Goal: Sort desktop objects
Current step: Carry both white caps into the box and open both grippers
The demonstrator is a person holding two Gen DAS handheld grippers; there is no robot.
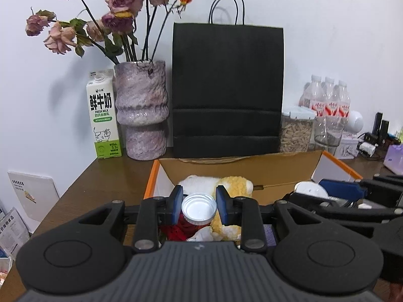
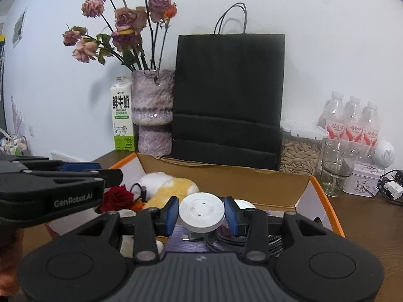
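My left gripper (image 1: 199,202) is shut on a shallow silver screw cap (image 1: 199,209), whose hollow side faces the camera. It hangs over an open cardboard box (image 1: 252,170) with orange edges. In the box lie a yellow and white plush toy (image 1: 236,186) and a red rose (image 1: 176,231). My right gripper (image 2: 201,212) is shut on a white round disc (image 2: 201,207) over the same box (image 2: 252,176), above a dark cable (image 2: 226,239). Each gripper shows side-on in the other view: the left gripper (image 2: 83,173) and the right gripper (image 1: 352,191).
Behind the box stand a black paper bag (image 1: 226,88), a purple vase of dried roses (image 1: 141,110) and a milk carton (image 1: 103,115). To the right are a jar of seeds (image 2: 299,151), a glass (image 2: 337,166), water bottles (image 2: 352,120) and a small tin (image 2: 362,181).
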